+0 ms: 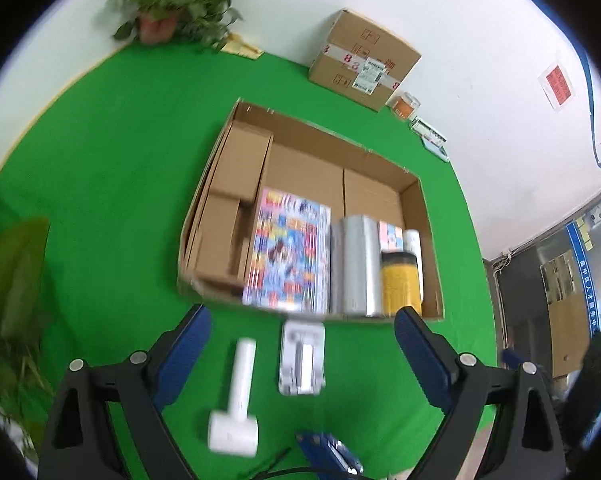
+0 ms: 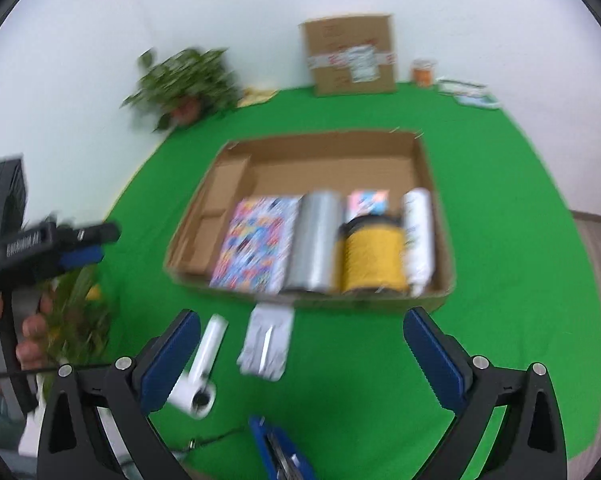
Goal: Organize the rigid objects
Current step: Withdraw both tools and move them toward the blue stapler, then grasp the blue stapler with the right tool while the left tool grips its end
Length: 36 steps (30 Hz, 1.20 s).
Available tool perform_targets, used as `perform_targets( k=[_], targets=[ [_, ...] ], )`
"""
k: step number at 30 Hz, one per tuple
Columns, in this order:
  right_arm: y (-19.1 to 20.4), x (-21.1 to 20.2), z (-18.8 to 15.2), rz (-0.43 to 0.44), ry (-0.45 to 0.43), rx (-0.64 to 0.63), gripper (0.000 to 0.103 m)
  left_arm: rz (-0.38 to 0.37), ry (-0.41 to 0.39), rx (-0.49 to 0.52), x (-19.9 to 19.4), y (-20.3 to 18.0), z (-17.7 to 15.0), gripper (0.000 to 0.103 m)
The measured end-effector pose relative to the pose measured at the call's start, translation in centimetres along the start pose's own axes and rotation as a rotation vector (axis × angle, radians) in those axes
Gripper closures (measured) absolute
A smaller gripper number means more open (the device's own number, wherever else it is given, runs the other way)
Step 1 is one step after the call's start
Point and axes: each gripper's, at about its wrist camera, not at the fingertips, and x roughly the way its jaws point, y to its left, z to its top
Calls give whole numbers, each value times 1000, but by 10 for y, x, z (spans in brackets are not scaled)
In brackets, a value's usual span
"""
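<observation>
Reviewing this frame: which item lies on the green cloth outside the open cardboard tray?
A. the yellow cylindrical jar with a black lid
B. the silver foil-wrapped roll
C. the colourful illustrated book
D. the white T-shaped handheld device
D: the white T-shaped handheld device lies on the green cloth in front of the open cardboard tray, while the jar, book and roll sit inside it.

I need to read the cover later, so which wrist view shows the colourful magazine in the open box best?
The left wrist view: the colourful magazine is larger there and less blurred, lying flat beside the silver roll. In the right wrist view the magazine is smeared by motion blur, showing only colour patches.
</observation>
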Motion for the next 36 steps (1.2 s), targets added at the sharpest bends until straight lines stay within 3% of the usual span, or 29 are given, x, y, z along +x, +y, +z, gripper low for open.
perform_targets(
  k=[3,7,12,15,18,22,25,26,28,29,33,36],
  targets=[
    [2,23,-41,84,165,-35,1,21,29,-16,-8,0,-31,10],
    [1,49,-105,136,313,-30,1,18,169,-16,3,-5,-84,10],
    [0,74,-174,145,355,4,2,-107,372,-106,33,-11,-155,12],
    [0,83,-197,136,341,-12,4,-97,415,-136,42,-13,-183,14],
    [3,91,-207,112,343,-63,12,-72,418,-121,40,-18,-203,14],
    [1,113,-222,78,409,-46,48,-30,400,-93,33,-19,-214,14],
    [0,109,-226,50,367,-69,59,-31,401,-114,35,-16,-217,14],
    [0,104,-227,46,346,-84,71,-38,405,-124,37,-14,-218,14],
    [-2,96,-224,30,329,-95,85,-54,415,-140,43,-13,-220,14],
    [-8,94,-226,-37,324,-89,84,-63,421,-145,46,-13,-222,14],
    [-39,89,-232,-36,338,33,85,-104,455,-158,63,-18,-226,14],
    [-49,82,-234,-20,308,48,76,-129,484,-144,77,-24,-227,14]
  ],
)
